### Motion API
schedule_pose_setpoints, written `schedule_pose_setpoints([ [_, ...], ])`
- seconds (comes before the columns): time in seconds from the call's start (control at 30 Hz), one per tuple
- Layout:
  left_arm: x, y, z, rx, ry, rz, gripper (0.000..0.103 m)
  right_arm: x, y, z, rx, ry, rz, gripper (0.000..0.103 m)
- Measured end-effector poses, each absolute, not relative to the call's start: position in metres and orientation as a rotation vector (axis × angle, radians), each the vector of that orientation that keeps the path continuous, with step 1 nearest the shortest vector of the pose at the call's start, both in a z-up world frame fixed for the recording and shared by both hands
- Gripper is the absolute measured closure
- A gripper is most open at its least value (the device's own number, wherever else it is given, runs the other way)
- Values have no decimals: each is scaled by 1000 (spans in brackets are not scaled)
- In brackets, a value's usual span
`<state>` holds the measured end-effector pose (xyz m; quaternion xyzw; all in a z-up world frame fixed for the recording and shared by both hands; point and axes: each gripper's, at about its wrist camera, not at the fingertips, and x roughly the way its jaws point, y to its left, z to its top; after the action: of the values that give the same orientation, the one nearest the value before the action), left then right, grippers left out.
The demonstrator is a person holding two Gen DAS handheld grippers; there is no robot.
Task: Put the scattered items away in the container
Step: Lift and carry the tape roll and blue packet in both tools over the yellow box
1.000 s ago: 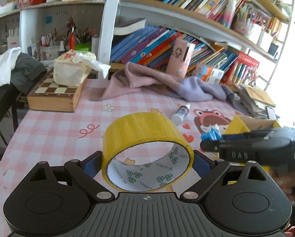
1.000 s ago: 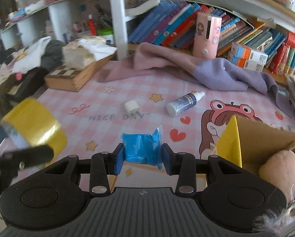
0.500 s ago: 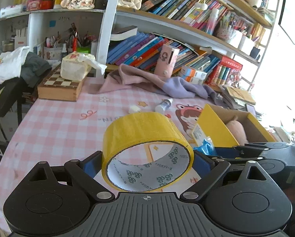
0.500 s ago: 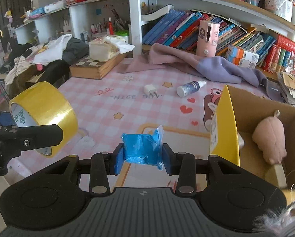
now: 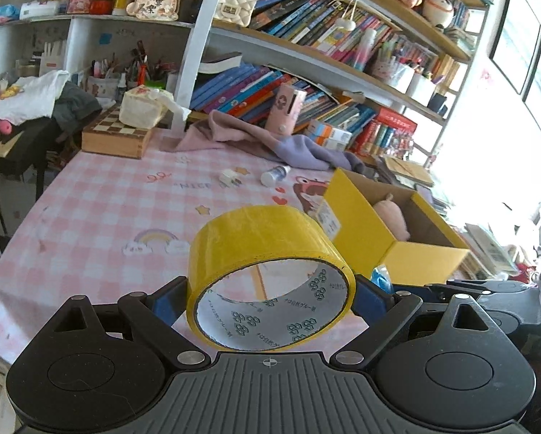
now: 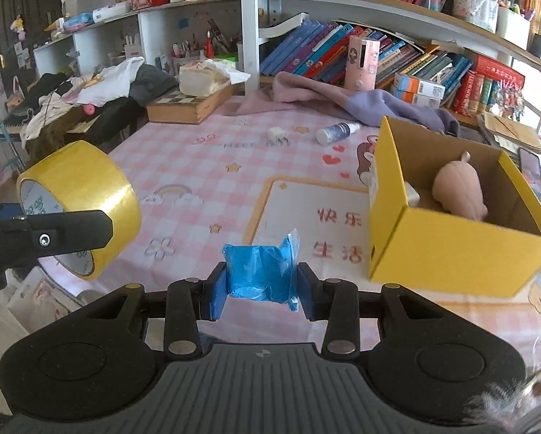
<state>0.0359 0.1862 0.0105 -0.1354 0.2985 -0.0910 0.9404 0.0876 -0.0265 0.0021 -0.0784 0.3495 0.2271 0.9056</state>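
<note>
**Tape roll and blue packet held above the table beside the yellow box**

While the yellow tape roll (image 5: 268,278) is clamped between the widely spread jaws of the left gripper (image 5: 270,294), it is held in the air over the near edge of the pink checked tablecloth (image 5: 100,217), its hollow core turned toward the camera. A crumpled blue packet (image 6: 261,273) is pinched between the narrowly set blue pads of the right gripper (image 6: 259,285), above the cloth and just left of the yellow cardboard box (image 6: 447,249). Inside the box a pinkish plush toy (image 6: 458,190) is seen lying. Farther back on the cloth, a small white plug (image 6: 277,135) and a spray bottle (image 6: 335,132) on its side are left near each other, with a purple garment (image 6: 360,99) bunched before the bookshelves (image 6: 397,54).
</note>
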Motion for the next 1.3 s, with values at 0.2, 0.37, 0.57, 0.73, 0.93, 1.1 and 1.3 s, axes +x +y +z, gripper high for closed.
schedule_pose_setpoints([
  [0.2,16,178,14,-253,616,-228,8,61,-35,10,-162,699,435,66],
  [0.37,7,175,13,-267,618,-256,8,48,-46,12,-163,710,402,66],
  [0.57,5,157,13,-249,627,-319,8,35,-66,11,-146,718,341,66],
  [0.73,6,140,12,-236,636,-382,8,23,-85,11,-119,719,283,66],
  [0.93,7,115,11,-206,646,-471,8,9,-113,9,-81,728,199,66],
  [1.1,11,92,10,-181,658,-547,8,-1,-136,10,-47,730,124,66],
  [1.3,17,64,7,-161,682,-637,8,-10,-163,9,-19,748,40,66],
])
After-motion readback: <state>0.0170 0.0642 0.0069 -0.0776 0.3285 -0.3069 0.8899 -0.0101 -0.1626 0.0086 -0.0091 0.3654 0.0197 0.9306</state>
